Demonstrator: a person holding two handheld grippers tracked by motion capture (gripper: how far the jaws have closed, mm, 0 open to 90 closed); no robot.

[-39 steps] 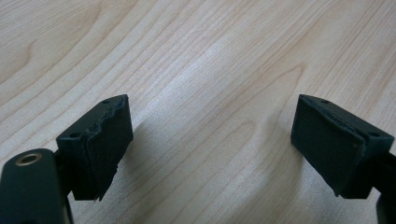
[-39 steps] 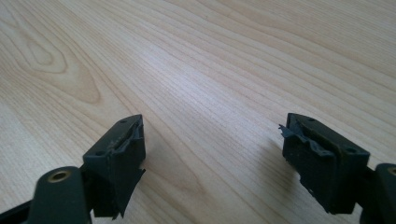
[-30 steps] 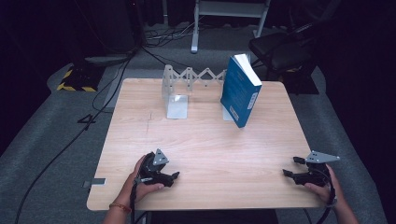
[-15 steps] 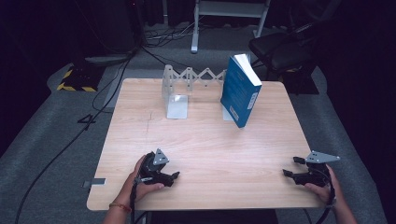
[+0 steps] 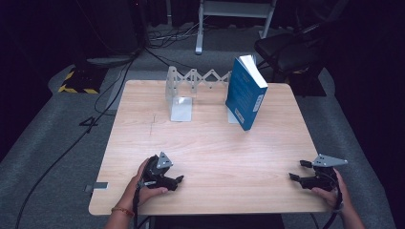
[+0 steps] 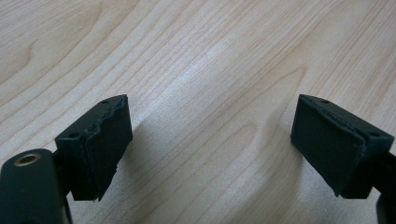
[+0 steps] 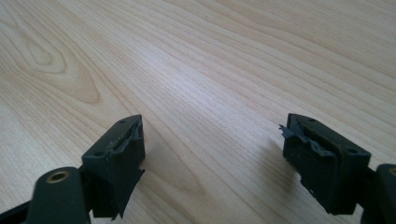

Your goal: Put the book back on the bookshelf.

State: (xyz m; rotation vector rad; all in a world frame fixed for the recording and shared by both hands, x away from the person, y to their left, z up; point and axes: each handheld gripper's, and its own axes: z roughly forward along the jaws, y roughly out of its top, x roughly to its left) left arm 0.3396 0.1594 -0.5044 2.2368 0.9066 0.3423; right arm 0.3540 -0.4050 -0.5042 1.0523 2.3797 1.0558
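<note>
Start of the work, by the look of it — nothing lifted, nothing gripped. Left gripper (image 5: 177,180) resting at the near left of the wooden table (image 5: 215,143), right gripper (image 5: 295,171) at the near right, well apart from each other and from everything at the far side.

Standing at the far right of the table: a blue book (image 5: 246,93), upright but tilted, spine toward the near edge. Just to its left, an expanding metal bookend rack (image 5: 191,78) stretched along the far edge, with a flat silver foot plate (image 5: 181,109) lying on the wood. Book and rack appear close, though whether touching — cannot tell.

Next move, as a judgement: a long reach forward to the far half, probably for the book, with jaws wide enough to take its thickness and a steadying grip so the lean does not turn into a fall.

In the left gripper view, pads (image 6: 105,144) set wide apart, bare wood grain between them, holding nothing. In the right gripper view, pads (image 7: 119,158) likewise spread wide over bare table, clamped on nothing; worn, ragged edges on the rubber.
</note>
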